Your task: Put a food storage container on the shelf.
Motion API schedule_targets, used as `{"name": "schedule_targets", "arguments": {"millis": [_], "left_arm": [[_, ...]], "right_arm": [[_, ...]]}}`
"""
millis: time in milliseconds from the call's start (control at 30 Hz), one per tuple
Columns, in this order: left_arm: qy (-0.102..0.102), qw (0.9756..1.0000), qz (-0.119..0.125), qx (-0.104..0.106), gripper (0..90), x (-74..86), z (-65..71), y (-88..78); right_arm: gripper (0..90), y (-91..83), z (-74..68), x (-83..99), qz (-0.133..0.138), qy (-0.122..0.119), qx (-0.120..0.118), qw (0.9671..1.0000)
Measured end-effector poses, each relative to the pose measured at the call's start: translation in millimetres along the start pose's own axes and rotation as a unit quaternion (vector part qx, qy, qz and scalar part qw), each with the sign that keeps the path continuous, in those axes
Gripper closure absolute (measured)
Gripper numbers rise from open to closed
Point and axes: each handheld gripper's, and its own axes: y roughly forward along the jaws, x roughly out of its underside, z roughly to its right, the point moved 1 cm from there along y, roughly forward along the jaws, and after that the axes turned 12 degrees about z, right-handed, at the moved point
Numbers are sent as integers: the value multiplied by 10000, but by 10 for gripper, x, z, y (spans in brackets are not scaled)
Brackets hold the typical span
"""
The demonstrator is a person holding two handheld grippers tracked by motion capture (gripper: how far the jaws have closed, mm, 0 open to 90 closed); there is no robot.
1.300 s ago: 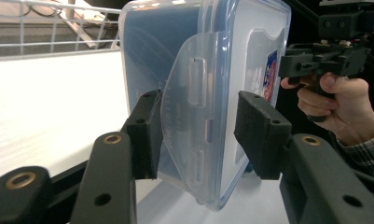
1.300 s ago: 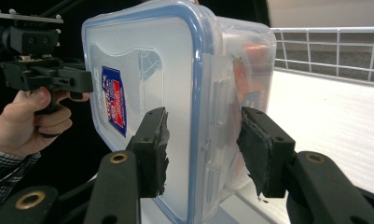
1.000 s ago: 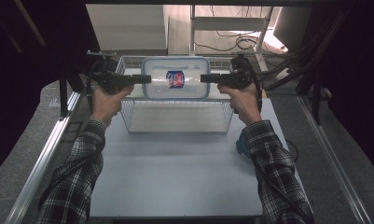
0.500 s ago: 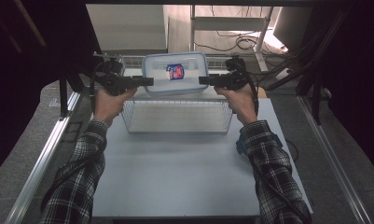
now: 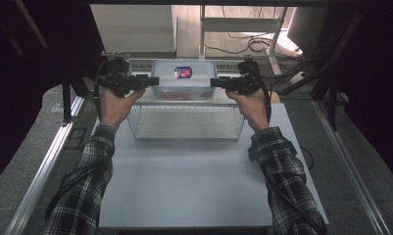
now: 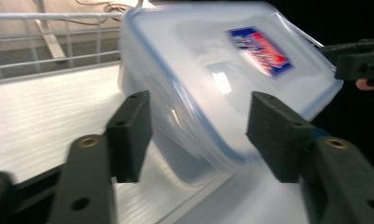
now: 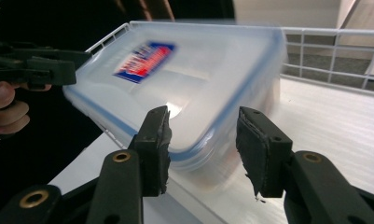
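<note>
White table (image 5: pixel 184 181), wire basket (image 5: pixel 184 128), lidded container (image 5: pixel 184 83) above

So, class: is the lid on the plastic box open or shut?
Shut. In the left gripper view the labelled lid lies flat on the plastic box, its blue-edged rim following the box's edge with no gap.

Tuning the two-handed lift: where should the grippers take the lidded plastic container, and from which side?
Probably the two short ends of the container, left gripper and right gripper coming in level from opposite sides: the lid rim overhangs there, and the wire basket walls leave those ends reachable.
</note>
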Motion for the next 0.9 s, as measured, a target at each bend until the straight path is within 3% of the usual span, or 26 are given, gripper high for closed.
{"name": "schedule_targets", "arguments": {"millis": [200, 367, 633, 733, 800, 900], "left_arm": [[-72, 9999, 46, -74, 443, -3, 4, 36], [-211, 9997, 101, 28, 445, 30, -4, 32], [-205, 9997, 145, 81, 444, 47, 19, 52], [-71, 9999, 152, 5, 454, 40, 46, 37], [94, 9997, 208, -40, 408, 39, 84, 10], [148, 9995, 287, 33, 333, 39, 114, -36]], "right_arm": [[542, -8, -5, -2, -13, -41, 19, 10000], [535, -11, -6, -8, -9, -94, 81, 9999], [524, -19, 29, -16, 15, -30, 155, 9999], [520, -25, 42, -16, 7, -8, 124, 9999], [502, -47, 37, -21, 21, -108, 185, 9998], [470, -90, 37, -21, 66, -170, 156, 9997]]}}
